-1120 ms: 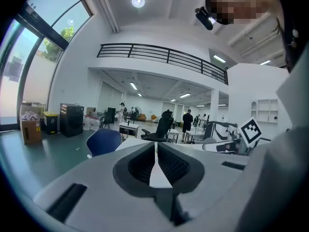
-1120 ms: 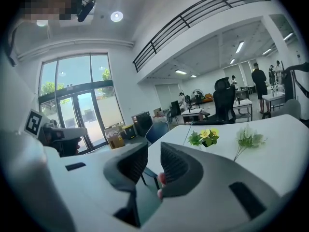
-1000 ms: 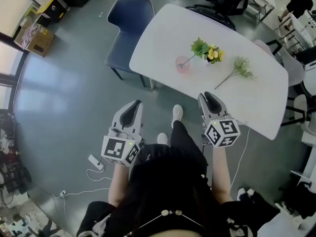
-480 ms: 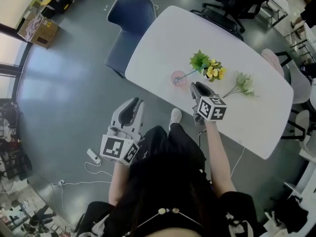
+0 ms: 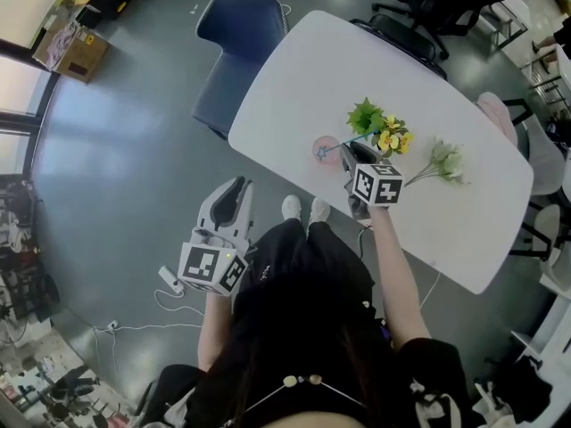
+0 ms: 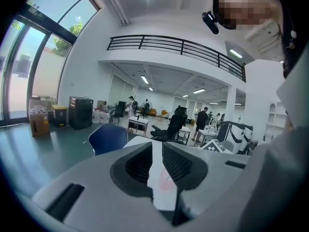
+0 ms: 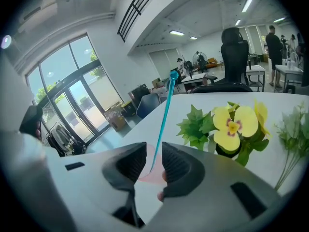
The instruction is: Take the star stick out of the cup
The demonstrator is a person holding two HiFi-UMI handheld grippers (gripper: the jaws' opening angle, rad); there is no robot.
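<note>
A pink cup (image 5: 326, 149) stands near the table's near edge with a teal star stick (image 5: 343, 143) leaning out of it. In the right gripper view the stick (image 7: 164, 111) rises slanted between my jaws, its star at the top, and the cup (image 7: 150, 170) shows low in the gap. My right gripper (image 5: 351, 154) (image 7: 154, 153) is open, its jaws on either side of the stick without pressing it. My left gripper (image 5: 234, 192) (image 6: 157, 161) hangs open and empty off the table, above the floor to the left.
A small pot of yellow flowers (image 5: 385, 135) (image 7: 236, 127) stands just right of the cup, with a loose green sprig (image 5: 443, 162) farther right. The white table (image 5: 303, 69) has a blue chair (image 5: 239, 34) at its left end and a black office chair (image 5: 406, 32) behind.
My right gripper has moved forward and left from the table's near edge up to the cup, so the stick now stands between its jaws. The left gripper has barely moved.
</note>
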